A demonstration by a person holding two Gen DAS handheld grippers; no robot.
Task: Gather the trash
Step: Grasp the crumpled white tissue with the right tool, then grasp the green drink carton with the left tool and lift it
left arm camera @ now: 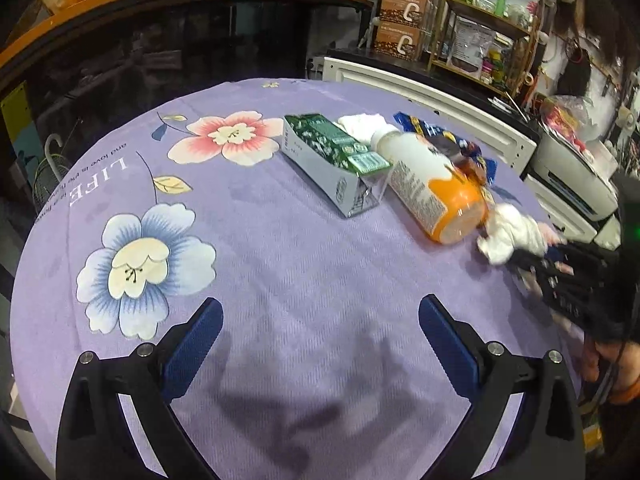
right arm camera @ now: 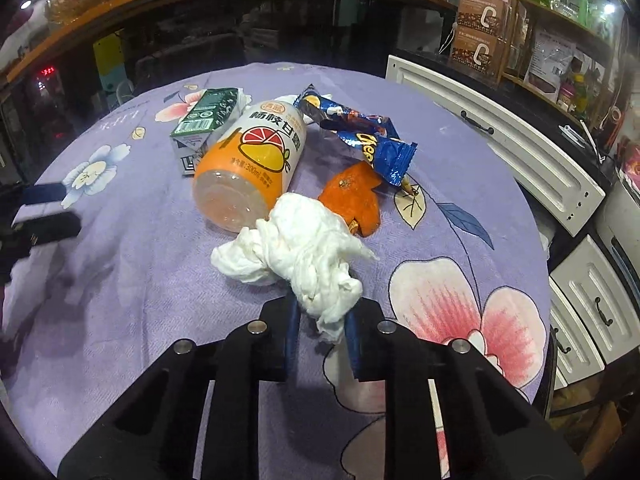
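Observation:
A crumpled white tissue (right arm camera: 296, 240) lies near the table's middle, and my right gripper (right arm camera: 322, 308) is shut on its near end. From the left wrist view the same tissue (left arm camera: 508, 236) shows at the right, pinched by the right gripper (left arm camera: 524, 264). Just behind it lie an orange-labelled plastic bottle (right arm camera: 248, 164) on its side, a green drink carton (right arm camera: 204, 120), a blue snack bag (right arm camera: 368, 140) and an orange peel (right arm camera: 356, 196). My left gripper (left arm camera: 320, 304) hangs open over bare cloth, short of the carton (left arm camera: 332, 156) and bottle (left arm camera: 432, 188), with nothing between its fingers.
The round table wears a purple floral cloth (left arm camera: 280, 260). A second white tissue (left arm camera: 362, 124) sits behind the carton. White drawers and a cabinet (right arm camera: 500, 128) stand close on the right, a dark counter with shelves behind. A person's hand (left arm camera: 608, 364) holds the right gripper.

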